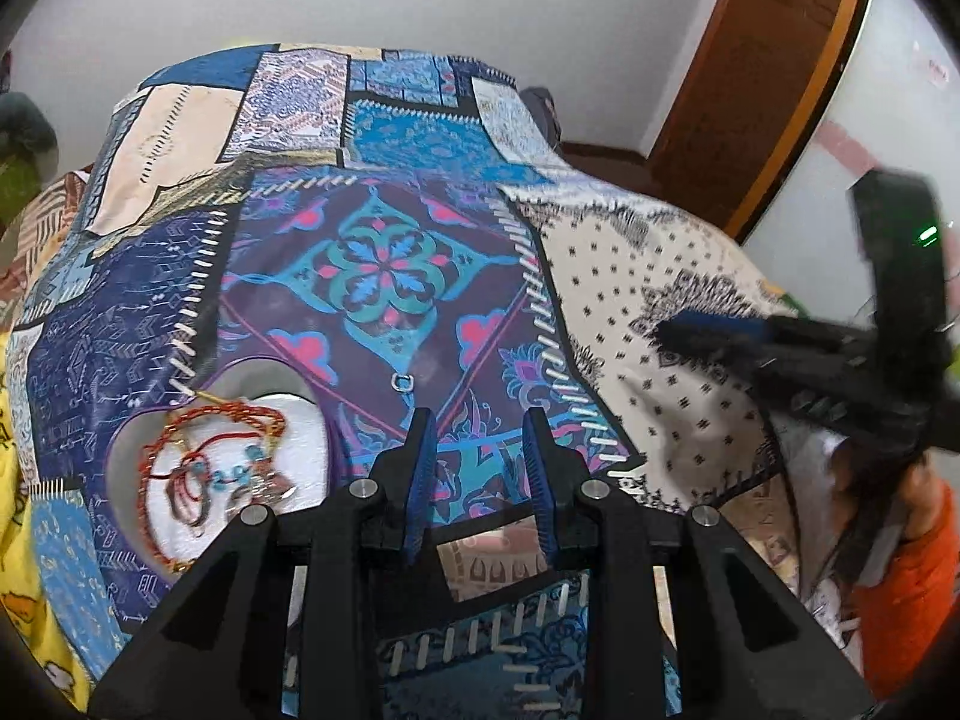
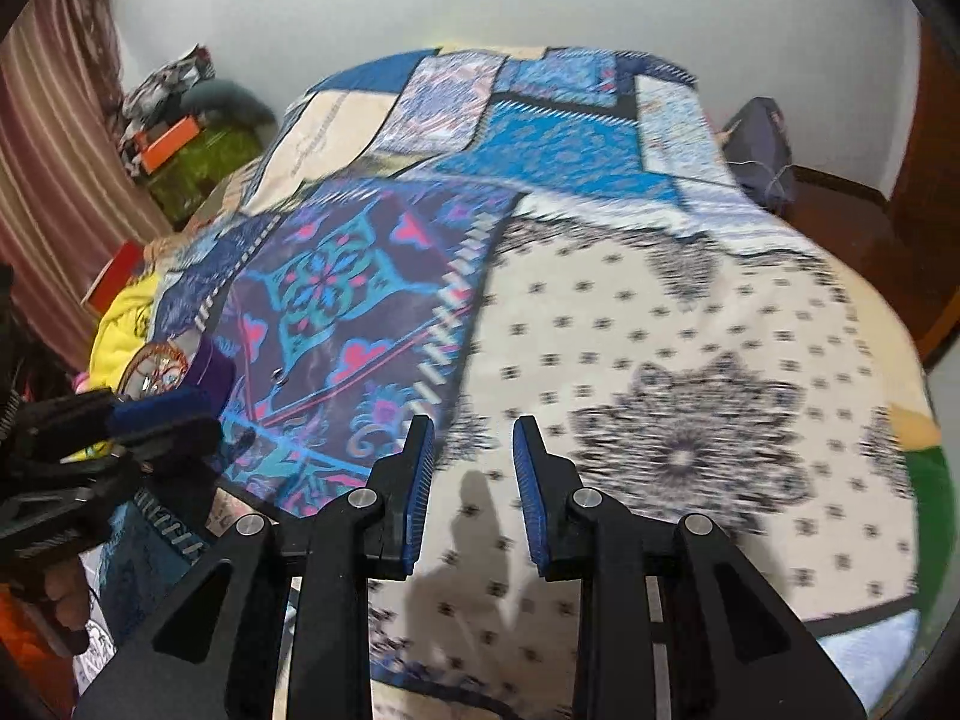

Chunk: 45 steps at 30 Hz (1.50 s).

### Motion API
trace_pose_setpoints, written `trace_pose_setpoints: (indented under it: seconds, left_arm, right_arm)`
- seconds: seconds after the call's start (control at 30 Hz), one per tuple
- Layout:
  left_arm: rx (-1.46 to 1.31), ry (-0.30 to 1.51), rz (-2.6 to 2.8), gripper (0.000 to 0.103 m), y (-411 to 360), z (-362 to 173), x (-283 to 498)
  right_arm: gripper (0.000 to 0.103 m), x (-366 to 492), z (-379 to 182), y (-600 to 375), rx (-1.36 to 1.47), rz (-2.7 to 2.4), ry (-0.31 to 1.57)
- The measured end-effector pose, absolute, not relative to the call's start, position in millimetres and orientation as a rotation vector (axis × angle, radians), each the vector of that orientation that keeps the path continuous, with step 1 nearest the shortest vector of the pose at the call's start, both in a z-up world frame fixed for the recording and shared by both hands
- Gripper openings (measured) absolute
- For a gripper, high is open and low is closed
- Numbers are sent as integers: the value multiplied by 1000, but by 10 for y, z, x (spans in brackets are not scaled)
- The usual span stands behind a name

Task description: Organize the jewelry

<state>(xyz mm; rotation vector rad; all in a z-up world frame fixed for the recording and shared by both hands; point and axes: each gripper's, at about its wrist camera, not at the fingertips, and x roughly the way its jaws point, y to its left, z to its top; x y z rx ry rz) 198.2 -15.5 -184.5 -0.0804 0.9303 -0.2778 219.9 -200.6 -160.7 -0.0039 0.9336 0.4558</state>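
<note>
The left gripper [image 1: 475, 432] is seen pointed forward and downward, with its two blue pads [image 1: 420, 480] kept apart; nothing is held between them. The right gripper [image 2: 474, 441] is tilted downward in the same way, its jaws are also parted and nothing is between them. From the left wrist view, the right gripper is found to the right of the left gripper, gripped from below by a hand [image 1: 927, 498] in an orange sleeve [image 1: 912, 594]. The two grippers are kept well apart.
</note>
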Motion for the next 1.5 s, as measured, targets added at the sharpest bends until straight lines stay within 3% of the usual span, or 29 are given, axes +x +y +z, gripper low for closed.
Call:
trace_pose_setpoints:
  seconds: [0.47,0.97,1.13,1.17,1.5]
  left_arm:
    - [211,1044,-268,29,-302,-1970,2477]
    - [397,1296,-430,29,-376,-2149,2878]
    - [447,1339,-447,18,-408,-2162,2917]
    - [447,1342,-443,8,-402,-2160,2916]
    - [298,1224,-380,8,-248,-1964,2747]
  right_arm:
    - [24,2180,-1608,-2279,106,456,917]
    - [24,2130,-1679,-2140,133,535,915]
    - [24,2085,-1685,-2097,135,544,911]
    - [24,2079,-1686,-2090,135,546,910]
    - [25,2041,-1588,-1990,114,564,895]
